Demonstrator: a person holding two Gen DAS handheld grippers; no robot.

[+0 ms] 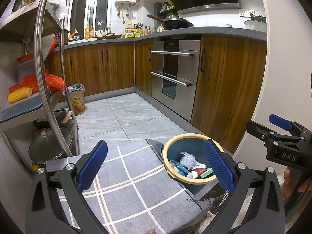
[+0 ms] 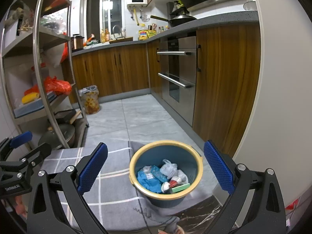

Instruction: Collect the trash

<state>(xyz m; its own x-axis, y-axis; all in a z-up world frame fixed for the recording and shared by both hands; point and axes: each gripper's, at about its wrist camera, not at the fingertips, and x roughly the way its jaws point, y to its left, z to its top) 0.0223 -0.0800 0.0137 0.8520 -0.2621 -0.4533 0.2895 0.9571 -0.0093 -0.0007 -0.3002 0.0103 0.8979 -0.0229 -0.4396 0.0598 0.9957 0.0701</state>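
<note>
the grey tiled floor [image 2: 140,115] fills the middle of both views, wooden cabinets [image 2: 224,81] running up at three o'clock with a steel oven [image 2: 177,68] set in them, and a metal shelf rack [image 2: 39,62] standing at nine o'clock. a grey checked mat [image 2: 109,195] lies at six o'clock, and on it sits the blue bucket [image 2: 165,197] with a yellow rim, upright, already holding trash: a blue wrapper [image 2: 148,179], a crumpled clear bag [image 2: 168,167], a green box [image 2: 180,188]. the left claw [image 1: 156,167] hangs spread wide and empty, the bucket at its four o'clock, partly behind its right finger. the right claw [image 2: 156,167] is spread wide too, gripping nothing, bucket sitting between its fingers just below centre.
</note>
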